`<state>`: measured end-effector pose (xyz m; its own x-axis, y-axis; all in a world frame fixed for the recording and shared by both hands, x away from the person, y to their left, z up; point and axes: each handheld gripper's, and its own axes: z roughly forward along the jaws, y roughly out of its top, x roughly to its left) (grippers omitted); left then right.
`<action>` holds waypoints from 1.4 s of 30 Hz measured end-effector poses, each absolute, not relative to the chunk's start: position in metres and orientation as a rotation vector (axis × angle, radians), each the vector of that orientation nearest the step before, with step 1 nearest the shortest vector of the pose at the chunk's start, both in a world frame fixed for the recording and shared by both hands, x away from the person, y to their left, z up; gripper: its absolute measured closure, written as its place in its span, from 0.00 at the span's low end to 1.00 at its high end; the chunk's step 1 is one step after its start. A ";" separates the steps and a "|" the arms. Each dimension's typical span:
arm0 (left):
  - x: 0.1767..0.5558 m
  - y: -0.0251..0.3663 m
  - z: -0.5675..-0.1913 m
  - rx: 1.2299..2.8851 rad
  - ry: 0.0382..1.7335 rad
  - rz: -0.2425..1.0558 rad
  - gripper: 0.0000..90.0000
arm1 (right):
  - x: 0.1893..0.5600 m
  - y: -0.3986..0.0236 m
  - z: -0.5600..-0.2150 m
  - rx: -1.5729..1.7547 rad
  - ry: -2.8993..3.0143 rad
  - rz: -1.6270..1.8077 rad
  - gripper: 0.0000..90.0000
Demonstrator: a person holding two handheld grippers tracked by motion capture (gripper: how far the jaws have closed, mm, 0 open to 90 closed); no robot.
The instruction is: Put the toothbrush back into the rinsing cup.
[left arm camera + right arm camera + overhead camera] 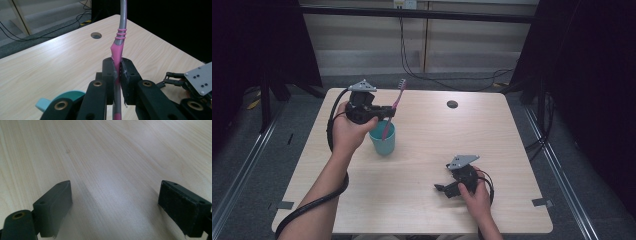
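Left gripper (117, 72) is clamped on the pink-and-grey plastic toothbrush (119, 37), holding it tilted with its lower end inside the teal plastic cup (382, 138) on the pale wooden table (422, 200), bristles up. Right gripper (115, 202) rests low near the table's front right, jaws wide apart over bare wood. No writing is readable; a round cable hole (452, 104) sits well beyond the cup.

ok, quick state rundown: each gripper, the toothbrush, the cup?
left gripper: shut on the toothbrush, raised above the cup
right gripper: open, holding nothing, low over the table
toothbrush: gripped at the pink handle, tilted, lower end inside the cup, bristles up
teal cup: upright on the table
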<state>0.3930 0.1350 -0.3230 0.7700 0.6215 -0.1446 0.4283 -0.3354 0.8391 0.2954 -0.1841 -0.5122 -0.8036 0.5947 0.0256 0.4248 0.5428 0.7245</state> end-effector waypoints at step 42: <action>0.425 0.137 -0.365 1.943 0.865 0.334 0.92 | 0.295 -0.184 -0.512 0.855 2.557 1.110 0.13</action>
